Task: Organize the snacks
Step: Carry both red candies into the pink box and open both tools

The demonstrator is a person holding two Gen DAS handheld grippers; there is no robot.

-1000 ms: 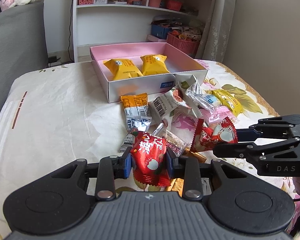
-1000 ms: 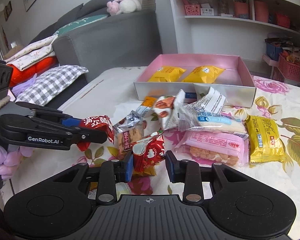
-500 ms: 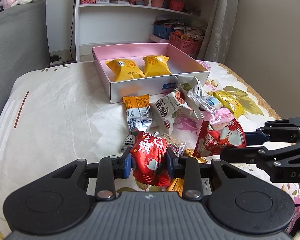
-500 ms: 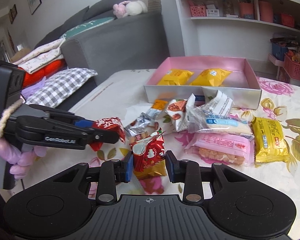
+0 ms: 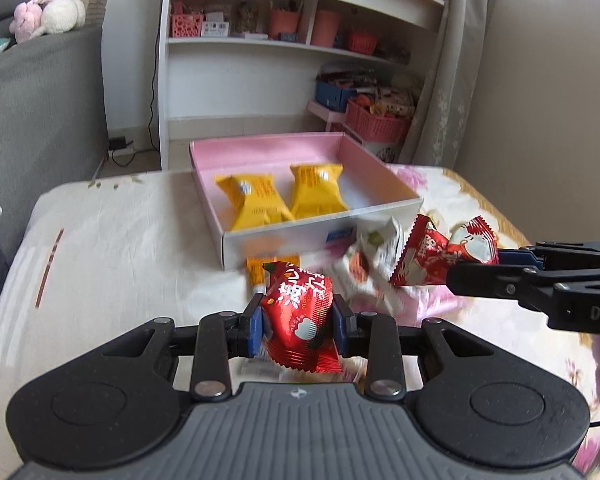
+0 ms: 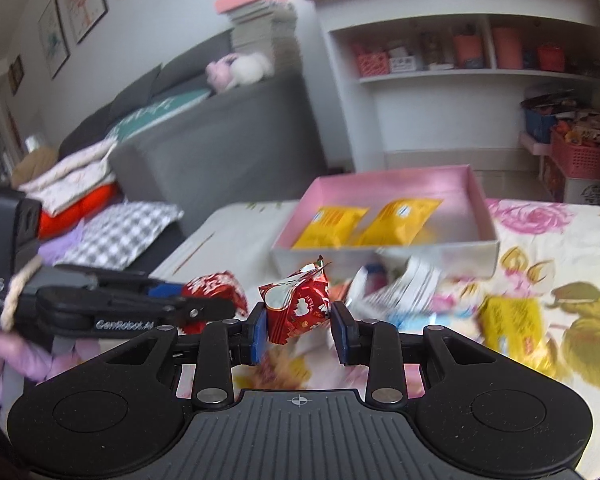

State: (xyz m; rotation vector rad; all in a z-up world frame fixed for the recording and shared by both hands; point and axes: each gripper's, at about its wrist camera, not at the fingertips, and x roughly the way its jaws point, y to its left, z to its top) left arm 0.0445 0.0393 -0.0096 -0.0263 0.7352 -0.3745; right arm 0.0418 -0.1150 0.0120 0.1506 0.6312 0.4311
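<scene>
My left gripper is shut on a red snack packet and holds it above the table, short of the pink box. My right gripper is shut on a second red snack packet, also lifted. That packet shows at the right of the left wrist view; the left one shows in the right wrist view. Two yellow packets lie in the box. Several loose snacks lie on the table before the box.
A flowered cloth covers the table. A grey sofa stands to the left. White shelves with baskets stand behind the box. A yellow packet lies at the right of the pile.
Both grippers have lifted their red packets off the pile and moved forward toward the pink box. The views are blurred by motion.
</scene>
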